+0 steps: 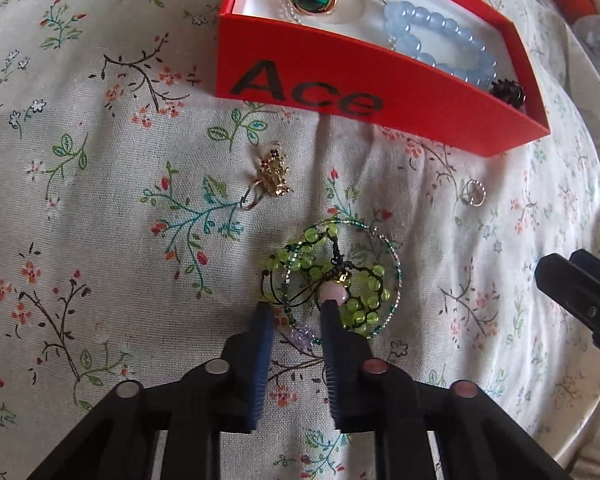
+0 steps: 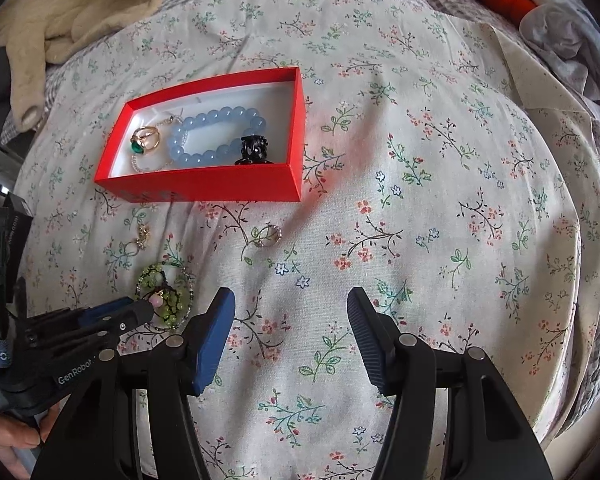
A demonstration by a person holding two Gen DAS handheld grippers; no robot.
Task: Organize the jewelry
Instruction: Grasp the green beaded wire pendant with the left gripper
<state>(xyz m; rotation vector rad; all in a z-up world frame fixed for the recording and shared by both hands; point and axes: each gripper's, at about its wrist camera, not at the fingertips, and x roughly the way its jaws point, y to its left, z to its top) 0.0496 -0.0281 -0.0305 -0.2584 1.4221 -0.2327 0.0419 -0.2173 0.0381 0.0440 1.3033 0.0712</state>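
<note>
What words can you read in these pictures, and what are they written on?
"Ace": black letters on the front wall of the red box.
"GenRobot": white letters on the left hand-held gripper, seen from the right wrist camera.
White print on the black thing at the left edge: too blurred to read.
Nothing else has writing.

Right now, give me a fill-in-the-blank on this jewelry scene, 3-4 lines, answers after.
1. The blue bead bracelet lies inside the ___ box.
2. The left gripper has its fingertips at the ___ bead bracelet on the cloth.
3. The right gripper is ___, nothing between its fingers.
4. The ring in the box carries a ___ stone.

Answers: red; green; open; green
</note>
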